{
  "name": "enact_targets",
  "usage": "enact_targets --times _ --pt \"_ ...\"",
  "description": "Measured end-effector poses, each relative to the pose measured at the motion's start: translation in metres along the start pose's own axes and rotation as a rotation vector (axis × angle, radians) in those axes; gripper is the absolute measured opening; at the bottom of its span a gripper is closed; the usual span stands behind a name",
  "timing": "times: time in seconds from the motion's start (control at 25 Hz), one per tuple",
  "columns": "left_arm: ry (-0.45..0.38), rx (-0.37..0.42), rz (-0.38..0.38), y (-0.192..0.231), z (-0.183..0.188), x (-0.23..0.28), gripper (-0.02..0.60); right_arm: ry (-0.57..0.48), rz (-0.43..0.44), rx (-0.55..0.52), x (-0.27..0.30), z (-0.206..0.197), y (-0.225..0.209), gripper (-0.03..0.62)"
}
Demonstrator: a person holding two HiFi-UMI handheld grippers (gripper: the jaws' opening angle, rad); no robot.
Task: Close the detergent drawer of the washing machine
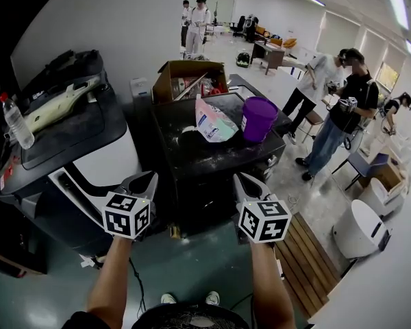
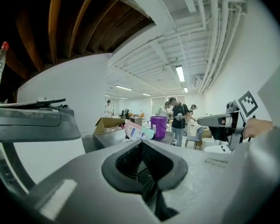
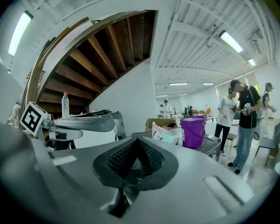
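Observation:
A black washing machine [image 1: 192, 151] stands straight ahead in the head view, its top dusted with white powder. I cannot make out its detergent drawer in any view. My left gripper [image 1: 149, 179] hangs in front of the machine's left front corner, jaws shut and empty. My right gripper [image 1: 242, 179] hangs level with it before the right front corner, also shut on nothing. In the left gripper view the jaws [image 2: 142, 160] meet around a small notch. The right gripper view shows the same closed jaws [image 3: 130, 160].
On the machine's top stand a purple bucket [image 1: 258, 117], a detergent bag [image 1: 212, 120] and an open cardboard box [image 1: 185, 77]. A white-and-black machine [image 1: 89, 153] with a water bottle [image 1: 16, 120] is at left. People [image 1: 346, 108] stand at right, near a wooden pallet [image 1: 308, 252].

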State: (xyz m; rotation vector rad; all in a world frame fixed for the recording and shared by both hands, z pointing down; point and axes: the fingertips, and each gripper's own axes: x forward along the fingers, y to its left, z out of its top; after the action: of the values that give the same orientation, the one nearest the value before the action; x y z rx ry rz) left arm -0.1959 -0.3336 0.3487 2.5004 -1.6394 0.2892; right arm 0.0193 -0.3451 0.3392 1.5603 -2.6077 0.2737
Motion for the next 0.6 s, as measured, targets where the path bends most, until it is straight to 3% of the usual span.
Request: enact_targets --times 0.6 --pt "-0.005 -0.036 0.005 0.0069 -0.0028 -0.0049 0.002 -0.017 -0.017 -0.006 -0.0062 0.0004 -0.0021 0.026"
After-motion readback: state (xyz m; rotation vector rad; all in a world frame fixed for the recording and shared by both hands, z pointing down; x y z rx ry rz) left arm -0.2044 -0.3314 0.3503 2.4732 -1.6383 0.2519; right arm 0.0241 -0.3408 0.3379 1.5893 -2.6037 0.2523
